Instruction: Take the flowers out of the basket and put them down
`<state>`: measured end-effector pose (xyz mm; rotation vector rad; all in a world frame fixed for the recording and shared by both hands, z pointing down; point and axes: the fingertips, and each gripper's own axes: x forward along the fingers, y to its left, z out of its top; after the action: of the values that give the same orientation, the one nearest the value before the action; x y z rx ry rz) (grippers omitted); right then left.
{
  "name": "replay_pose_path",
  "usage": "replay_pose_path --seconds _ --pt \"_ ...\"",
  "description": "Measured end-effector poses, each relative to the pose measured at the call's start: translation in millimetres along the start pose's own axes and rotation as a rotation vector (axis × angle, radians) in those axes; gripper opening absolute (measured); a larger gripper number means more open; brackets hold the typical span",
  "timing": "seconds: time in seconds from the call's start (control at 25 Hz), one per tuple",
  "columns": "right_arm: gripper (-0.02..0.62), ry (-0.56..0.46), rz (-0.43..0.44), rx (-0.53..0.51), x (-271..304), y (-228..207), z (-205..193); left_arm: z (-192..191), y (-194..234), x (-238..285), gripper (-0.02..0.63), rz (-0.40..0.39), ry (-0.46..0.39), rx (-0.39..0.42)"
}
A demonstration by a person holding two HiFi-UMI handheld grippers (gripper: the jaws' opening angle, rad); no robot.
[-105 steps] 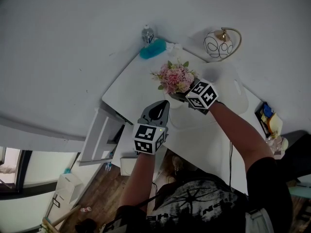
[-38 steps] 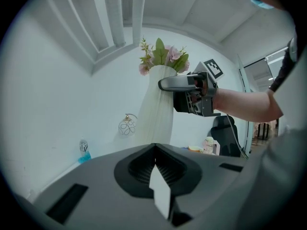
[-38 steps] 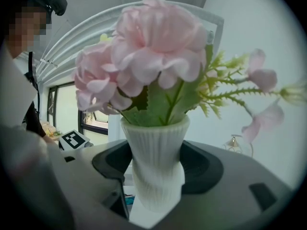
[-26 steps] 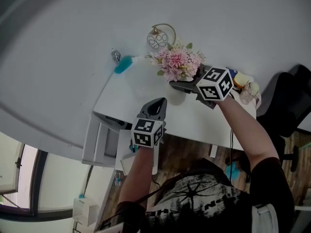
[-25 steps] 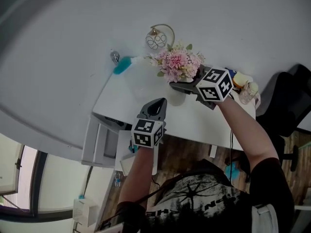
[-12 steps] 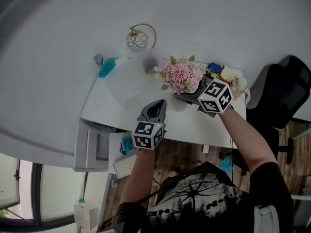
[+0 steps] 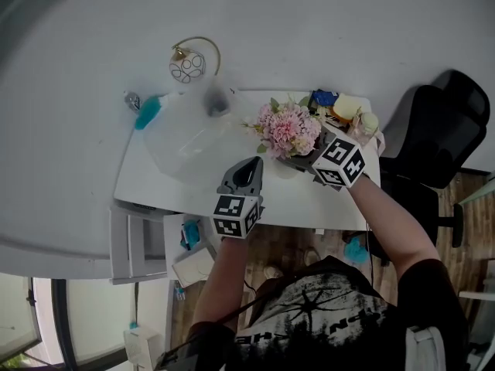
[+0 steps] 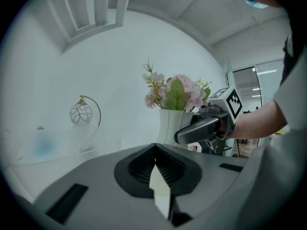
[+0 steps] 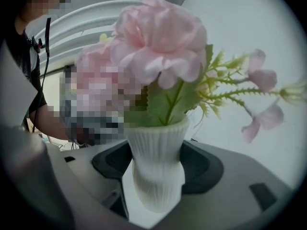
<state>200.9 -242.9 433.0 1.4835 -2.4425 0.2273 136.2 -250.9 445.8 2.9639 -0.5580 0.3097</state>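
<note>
Overhead, head view: pink flowers, ruffled petals among green leaves, stood in a white vase over the right part of a smooth white table. Right gripper lay against the vase, and its cube showed black-and-white square markers. Left gripper, dark grey plastic, pointed towards the vase from near it, apart from it. A round lamp in a thin gold hoop stood at the table's back edge. A black chair stood off the right end. Pale print on the black shirt was too small to read.

Left gripper view: the left gripper's ribbed black pads met, jaws closed on nothing. Beyond them stood the vase, vertically ribbed, with the flowers above its rim and the right gripper at its side. Vase foot was hidden, so I could not tell whether it rested on the table. Lamp globe bore looping black lines.

Right gripper view: the right gripper's jaws clamped the vase at its narrow waist, one pad on either side. Vase was matte white, finely fluted, flaring at the rim. Flowers had cloth-like petals, with feathery green sprigs reaching right.
</note>
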Motion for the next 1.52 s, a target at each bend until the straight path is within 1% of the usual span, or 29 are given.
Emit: replay_pose_path --seconds 0.2,0.48,0.72,1.0,1.16,1.32,1.52 --pt "0.318 0.007 -0.016 0.023 -7.5 -12.9 -28.0 -8.4 -9.0 20.7 0.011 -0.011 0.016 0.002" --pt "0.319 -0.011 -0.051 0.035 -12.8 -25.5 -61.2 -24.5 -18.8 39.8 0.011 -0.021 0.038 -0.007" --pt "0.319 0.01 -0.063 0.048 -10.1 -28.6 -92.3 -38.5 -23.4 49.6 0.011 -0.017 0.057 -0.017" --pt "0.319 -0.002 -0.077 0.043 -8.9 -27.9 -121.2 -51.3 -28.3 50.8 0.011 -0.003 0.074 -0.019" --pt "0.318 -0.029 -0.087 0.064 -9.5 -31.7 -124.0 -60.1 -29.0 51.4 0.011 0.002 0.09 -0.026" --pt "0.319 -0.037 -0.085 0.06 -7.5 -31.3 -124.1 -67.1 -30.2 52.3 0.011 0.005 0.101 -0.034" --pt "0.319 -0.049 -0.08 0.062 -6.8 -28.9 -122.8 -67.2 -33.3 51.9 0.011 0.002 0.1 -0.042"
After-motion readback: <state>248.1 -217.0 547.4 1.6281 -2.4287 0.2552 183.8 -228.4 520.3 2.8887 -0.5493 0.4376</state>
